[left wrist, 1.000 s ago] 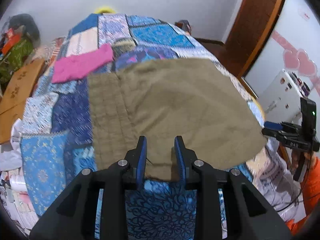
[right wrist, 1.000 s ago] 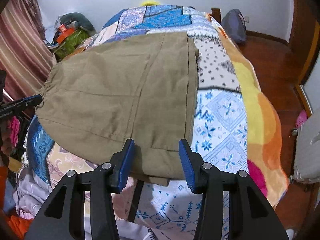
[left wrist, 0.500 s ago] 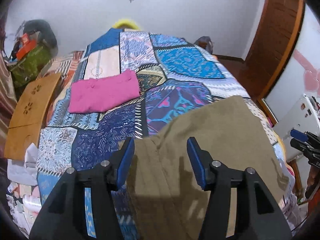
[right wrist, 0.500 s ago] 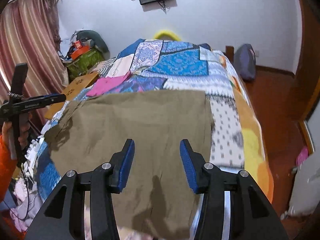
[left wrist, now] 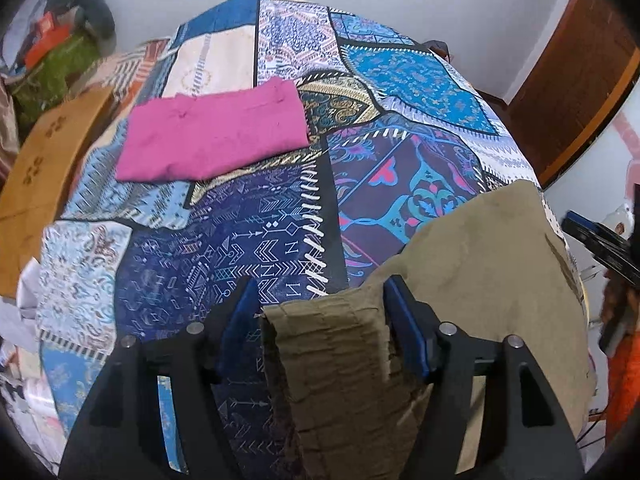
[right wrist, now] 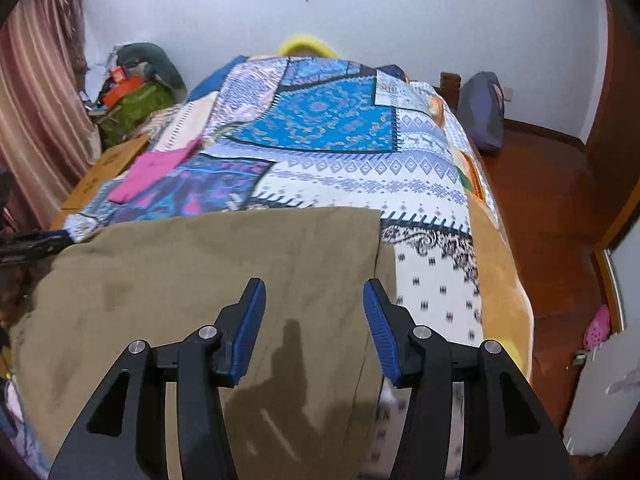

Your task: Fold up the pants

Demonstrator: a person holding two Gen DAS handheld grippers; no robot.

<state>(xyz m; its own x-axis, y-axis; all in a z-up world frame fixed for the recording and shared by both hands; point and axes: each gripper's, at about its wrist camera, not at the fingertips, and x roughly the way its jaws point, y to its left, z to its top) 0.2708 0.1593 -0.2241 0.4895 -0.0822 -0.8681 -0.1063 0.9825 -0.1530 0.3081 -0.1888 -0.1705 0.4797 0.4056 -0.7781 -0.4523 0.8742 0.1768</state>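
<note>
1. The olive pants lay folded on the patchwork bed, filling the lower left of the right view.
2. The left gripper was opening, its fingers straddling the ribbed waistband, not pressing.
3. The right gripper was opening too, fingers apart above the fabric, holding nothing.

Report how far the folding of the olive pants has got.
Done: the olive pants lie doubled and flat on the patchwork bedspread; a pink garment already lies folded. In hand: nothing; the left hand-held gripper is opening over the waistband, the right hand-held gripper open above the cloth. Left: probably another fold.
</note>
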